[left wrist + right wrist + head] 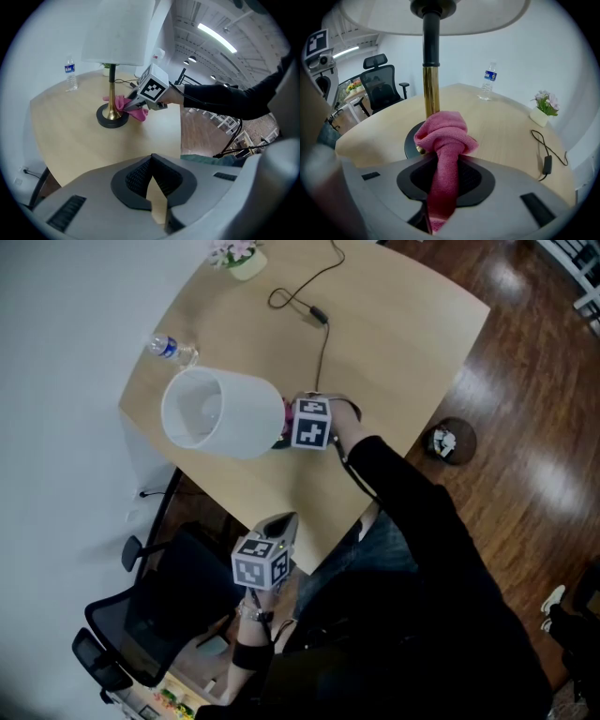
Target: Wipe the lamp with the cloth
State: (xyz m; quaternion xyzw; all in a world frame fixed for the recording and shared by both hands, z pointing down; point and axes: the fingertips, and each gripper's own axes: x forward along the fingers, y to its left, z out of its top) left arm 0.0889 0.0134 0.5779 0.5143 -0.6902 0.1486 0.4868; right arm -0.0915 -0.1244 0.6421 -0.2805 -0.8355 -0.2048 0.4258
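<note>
A table lamp stands on the wooden table (394,343), with a white shade (214,413), a brass stem (431,91) and a black round base (112,118). My right gripper (445,159) is shut on a pink cloth (443,133). The bunched end of the cloth lies against the foot of the stem, just above the base. From the left gripper view, the right gripper (136,101) reaches in from the right with the cloth (135,107) at the stem. My left gripper (151,161) hovers near the table's front edge, fingertips together and nothing in them.
A water bottle (171,349) lies or stands at the far left edge and a small flower pot (239,257) at the back. The lamp's cable with its switch (317,313) runs across the table. A black office chair (141,615) stands by the front left.
</note>
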